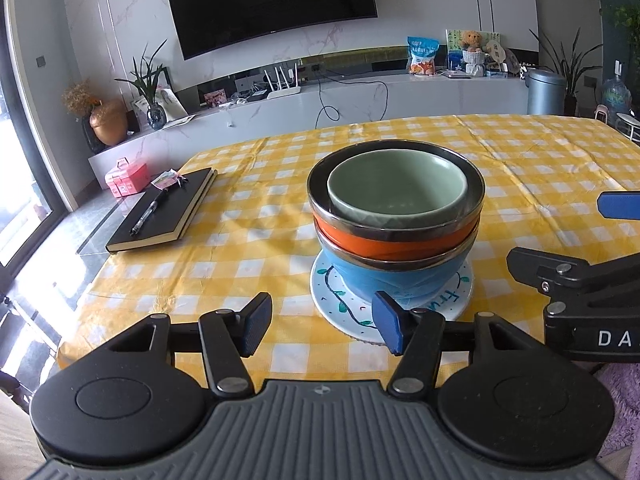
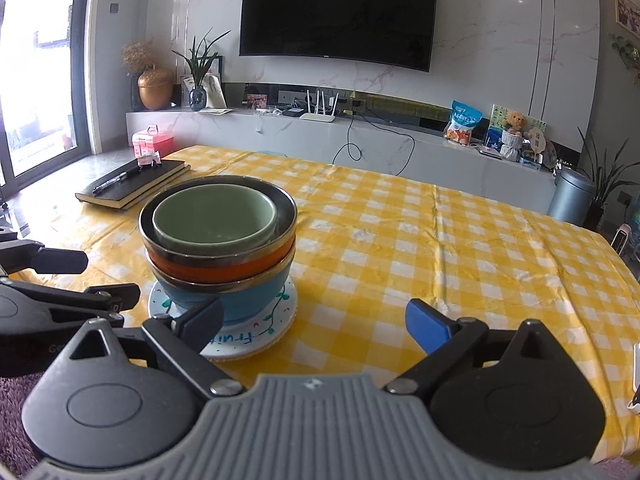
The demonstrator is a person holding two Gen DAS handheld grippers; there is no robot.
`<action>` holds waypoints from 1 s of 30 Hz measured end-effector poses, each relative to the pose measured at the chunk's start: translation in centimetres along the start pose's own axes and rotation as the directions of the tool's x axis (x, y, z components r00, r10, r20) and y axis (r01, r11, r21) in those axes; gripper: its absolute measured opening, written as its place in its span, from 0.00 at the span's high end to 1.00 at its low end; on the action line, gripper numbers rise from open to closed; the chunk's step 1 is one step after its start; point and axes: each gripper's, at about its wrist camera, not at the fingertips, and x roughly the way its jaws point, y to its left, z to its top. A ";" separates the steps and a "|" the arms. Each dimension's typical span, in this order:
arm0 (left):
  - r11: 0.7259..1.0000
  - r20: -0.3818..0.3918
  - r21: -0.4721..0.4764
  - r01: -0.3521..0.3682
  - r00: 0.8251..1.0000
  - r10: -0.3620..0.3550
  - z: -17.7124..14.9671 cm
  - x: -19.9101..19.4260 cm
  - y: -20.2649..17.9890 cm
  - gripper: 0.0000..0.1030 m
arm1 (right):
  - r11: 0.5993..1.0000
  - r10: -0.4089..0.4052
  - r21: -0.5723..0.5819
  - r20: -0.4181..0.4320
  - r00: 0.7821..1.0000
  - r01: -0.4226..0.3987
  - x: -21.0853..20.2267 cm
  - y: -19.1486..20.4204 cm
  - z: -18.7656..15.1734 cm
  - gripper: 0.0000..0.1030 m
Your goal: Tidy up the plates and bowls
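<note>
A stack stands on the yellow checked tablecloth (image 1: 240, 248): a green bowl (image 1: 396, 188) nests in an orange bowl (image 1: 384, 246), which sits in a blue bowl (image 1: 396, 280) on a white painted plate (image 1: 340, 312). My left gripper (image 1: 322, 322) hangs open just in front of the plate with nothing between its blue pads. In the right wrist view the same green bowl (image 2: 214, 216), orange bowl (image 2: 224, 268), blue bowl (image 2: 236, 300) and plate (image 2: 256, 340) lie left of centre. My right gripper (image 2: 316, 326) is wide open and empty, its left finger in front of the plate.
A black notebook (image 1: 164, 212) with a pen (image 1: 148, 214) lies at the table's far left corner. The right gripper's body (image 1: 580, 280) reaches in from the right edge of the left wrist view. Beyond the table are a low cabinet, a television and a grey bin (image 2: 570, 196).
</note>
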 end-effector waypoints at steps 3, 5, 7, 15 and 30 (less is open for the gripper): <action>1.000 0.008 -0.002 -0.005 1.000 0.005 -0.2 -0.2 0.3 0.28 | 1.000 0.021 0.009 -0.032 0.999 -0.021 0.3 0.1 0.0 0.06; 1.000 0.001 -0.006 0.007 1.000 -0.007 -0.2 -0.1 0.5 0.27 | 0.999 0.032 0.011 -0.051 0.998 -0.031 0.5 0.3 0.0 0.06; 1.000 -0.015 -0.011 0.010 1.000 -0.010 -0.2 0.1 0.5 0.27 | 0.999 0.043 0.013 -0.068 0.997 -0.042 0.6 0.3 -0.2 0.07; 1.000 -0.085 -0.018 0.017 0.996 -0.019 -0.7 0.6 0.4 0.20 | 0.997 0.056 0.050 -0.135 0.989 -0.050 1.1 0.0 -0.4 0.07; 1.000 -0.087 -0.026 0.006 0.996 -0.009 -0.7 0.2 0.6 0.17 | 0.998 0.049 0.057 -0.137 0.989 -0.041 0.6 0.0 -0.4 0.07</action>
